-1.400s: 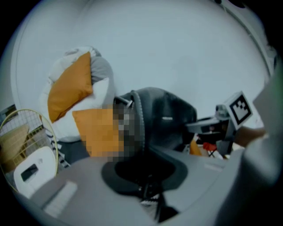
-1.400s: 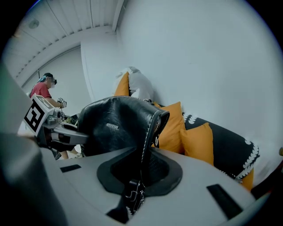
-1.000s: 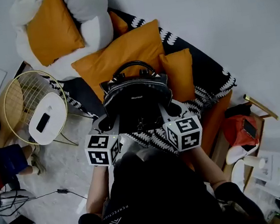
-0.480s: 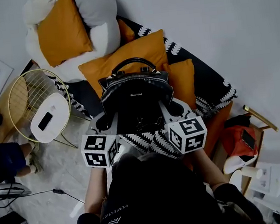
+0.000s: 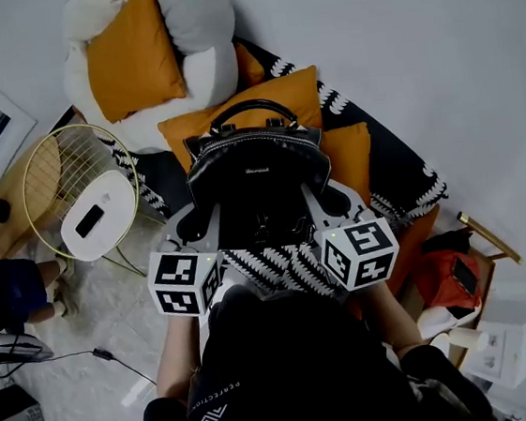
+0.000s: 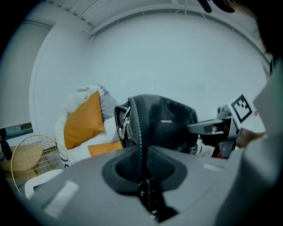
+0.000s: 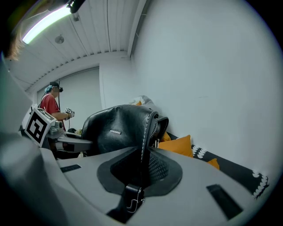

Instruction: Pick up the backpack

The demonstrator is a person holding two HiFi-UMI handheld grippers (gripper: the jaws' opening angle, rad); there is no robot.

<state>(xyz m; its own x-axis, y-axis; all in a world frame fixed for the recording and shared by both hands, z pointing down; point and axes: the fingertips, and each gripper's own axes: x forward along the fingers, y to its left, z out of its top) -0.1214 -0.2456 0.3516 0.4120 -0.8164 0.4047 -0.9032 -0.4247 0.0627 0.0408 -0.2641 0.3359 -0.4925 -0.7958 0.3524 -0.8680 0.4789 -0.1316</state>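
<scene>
The black leather backpack (image 5: 258, 182) hangs in the air between my two grippers, above the orange cushions, its top handle (image 5: 252, 112) pointing away from me. My left gripper (image 5: 213, 222) is shut on a stitched strap (image 6: 140, 132) at the bag's left side. My right gripper (image 5: 312, 209) is shut on the matching strap (image 7: 143, 150) at its right side. The left gripper view has the bag's body (image 6: 166, 121) just beyond the left gripper's (image 6: 143, 176) jaws. From the right gripper (image 7: 139, 176) the bag (image 7: 117, 128) stands upright, with a buckle hanging in the jaw gap.
Orange cushions (image 5: 327, 155) lie on a black and white patterned sofa throw (image 5: 401, 175) against a white wall. A round wire side table (image 5: 77, 193) holds a white device. A red bag (image 5: 455, 277) sits at the right. A person in a red top (image 7: 52, 103) stands behind.
Both grippers have risen together with the backpack. It sits higher in the head view, lifted off the cushions. Both grips are unchanged.
</scene>
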